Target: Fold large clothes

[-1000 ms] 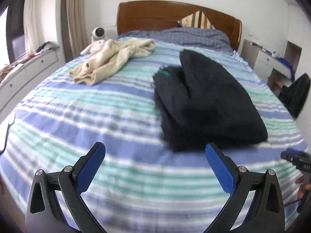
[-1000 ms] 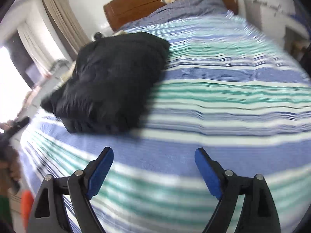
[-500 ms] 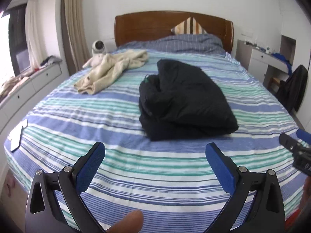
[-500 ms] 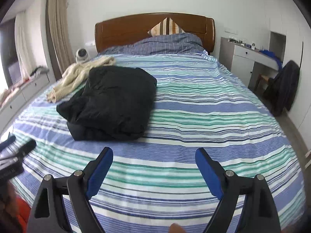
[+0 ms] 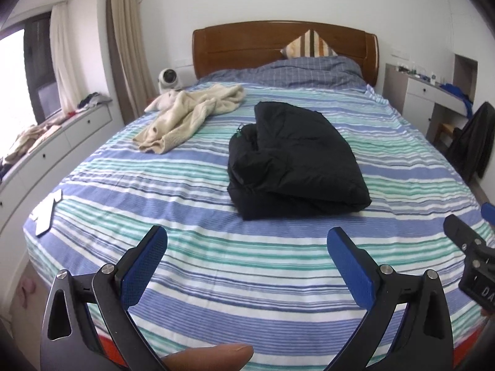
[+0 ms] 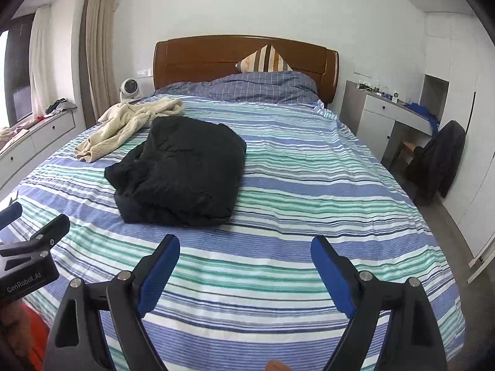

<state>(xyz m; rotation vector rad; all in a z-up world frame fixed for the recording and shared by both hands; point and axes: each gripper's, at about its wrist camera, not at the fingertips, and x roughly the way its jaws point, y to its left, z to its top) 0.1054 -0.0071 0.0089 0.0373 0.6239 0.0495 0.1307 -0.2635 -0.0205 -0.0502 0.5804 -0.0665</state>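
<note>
Striped blue, green and white bedding covers the bed (image 5: 191, 266), which fills both wrist views up to a wooden headboard (image 5: 278, 43), with a striped cushion (image 5: 309, 43) and a checked blue duvet (image 5: 309, 71) heaped in front of it. On the middle of the bed lies a black garment (image 5: 294, 157), already folded into a thick, roughly rectangular bundle whose long axis runs from the foot of the bed toward the headboard. A cream fleece garment (image 5: 191, 114) lies crumpled and unfolded beyond it, toward the far left corner near a small white fan (image 5: 168, 78).

Both claws hover over the near end of the bed, clear of the cloth. The left gripper (image 5: 247, 253) has its blue pads spread wide apart and holds nothing; the right gripper (image 6: 246, 262) is likewise spread wide and empty. The black bundle sits ahead of both, slightly right of centre for the left claw and left of centre for the right claw, so it lies between the two hands.

Judging by its tidy shape, the black piece looks done, and the cream one is probably next. It lies ahead and to the left, well apart from both claws, its length running diagonally from the near left toward the far right. The left hand is the nearer one to it
</note>
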